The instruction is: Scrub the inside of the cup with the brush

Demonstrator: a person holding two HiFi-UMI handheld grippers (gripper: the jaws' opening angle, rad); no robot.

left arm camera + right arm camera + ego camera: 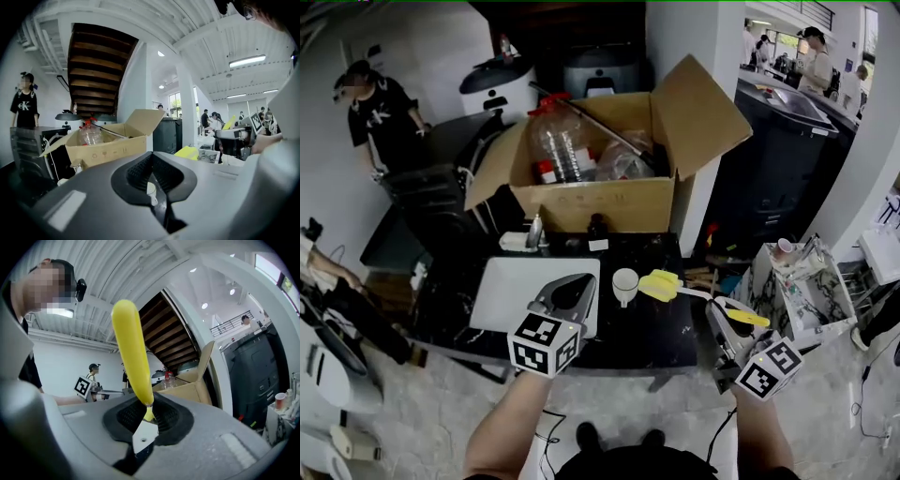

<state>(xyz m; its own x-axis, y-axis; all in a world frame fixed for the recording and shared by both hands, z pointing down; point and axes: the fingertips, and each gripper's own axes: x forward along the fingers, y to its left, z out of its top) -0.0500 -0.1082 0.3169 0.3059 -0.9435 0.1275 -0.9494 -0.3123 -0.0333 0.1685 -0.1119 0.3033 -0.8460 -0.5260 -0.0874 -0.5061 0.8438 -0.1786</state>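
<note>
Nearest are the two grippers, both on the near side of the one white cup [625,284]. The left gripper [574,287] is just left of the cup and apart from it, its jaws clenched together on nothing. The right gripper [720,315] is to the cup's right, its jaws clamped on the one yellow brush [661,284]. The brush's head end reaches to just beside the cup's right side; whether they touch I cannot tell. The cup stands mouth up on the black table [647,337]. One white board [511,291] lies to the cup's left, partly under the left gripper. Behind the cup stands one open cardboard box [600,202] with one clear plastic bottle [555,141] inside it. Farther back and well left of the cup stands one person in black [380,112].
</note>
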